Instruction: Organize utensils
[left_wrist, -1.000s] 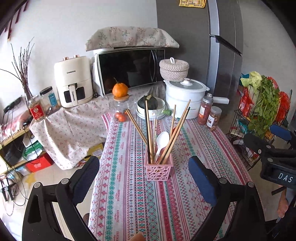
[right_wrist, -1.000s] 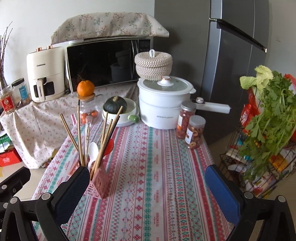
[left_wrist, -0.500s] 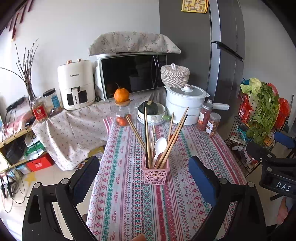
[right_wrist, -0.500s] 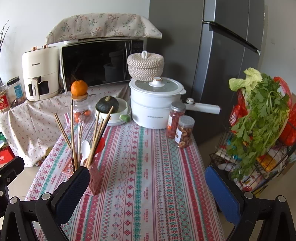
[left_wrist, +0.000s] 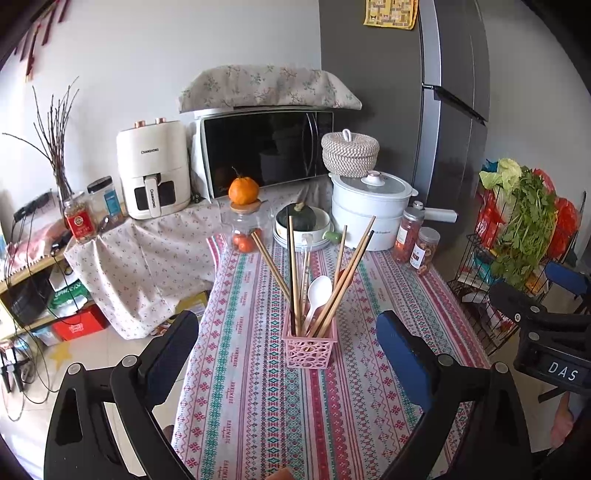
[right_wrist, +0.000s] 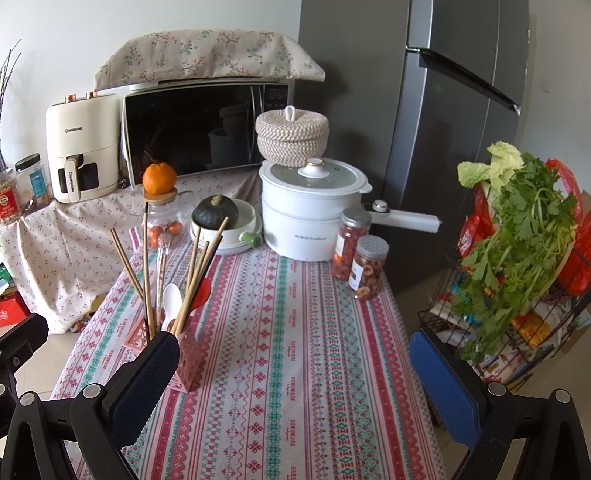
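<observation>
A pink perforated utensil basket (left_wrist: 309, 348) stands on the patterned tablecloth (left_wrist: 258, 387). It holds several wooden chopsticks (left_wrist: 293, 273), a white spoon (left_wrist: 318, 291) and a red utensil, all upright or leaning. My left gripper (left_wrist: 288, 354) is open and empty, its jaws either side of the basket but nearer the camera. In the right wrist view the basket (right_wrist: 184, 354) sits at the left, partly behind my left fingertip. My right gripper (right_wrist: 295, 373) is open and empty above the table's near part. It also shows at the right of the left wrist view (left_wrist: 546, 295).
At the table's far end stand a white pot (right_wrist: 310, 210), two jars (right_wrist: 356, 251), a bowl with a dark squash (right_wrist: 221, 221) and a jar topped by an orange (right_wrist: 159, 199). A microwave (right_wrist: 199, 129) and air fryer (right_wrist: 83, 147) sit behind. A wire rack with greens (right_wrist: 517, 258) is right.
Both grippers have drawn back and up from the table, so the basket and pot look smaller and farther. Both stay open. Nothing on the table has moved.
</observation>
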